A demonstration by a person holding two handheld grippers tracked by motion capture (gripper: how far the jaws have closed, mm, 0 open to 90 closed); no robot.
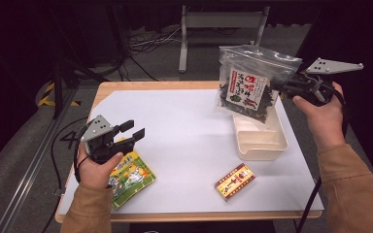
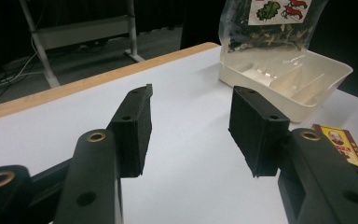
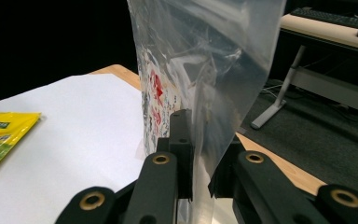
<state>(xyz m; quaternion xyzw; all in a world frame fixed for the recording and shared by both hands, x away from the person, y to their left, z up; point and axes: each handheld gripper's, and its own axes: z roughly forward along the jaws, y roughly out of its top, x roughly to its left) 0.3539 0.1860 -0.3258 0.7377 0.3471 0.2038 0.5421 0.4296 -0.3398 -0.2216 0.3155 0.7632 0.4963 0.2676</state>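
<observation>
Seaweed bag | hangs upright, long axis vertical, over tray | right gripper fingers clamp its edge

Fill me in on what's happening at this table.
A person works with two handheld grippers. The right gripper has its fingers clamped on a clear plastic bag of dark dried greens, holding it above the cream plastic bin. The left gripper hovers open and empty over the yellow-green snack packet. A small red-and-yellow box lies on the white tabletop.

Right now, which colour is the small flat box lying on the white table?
The small flat box is red with yellow-gold panels, seen best in the high view.
</observation>
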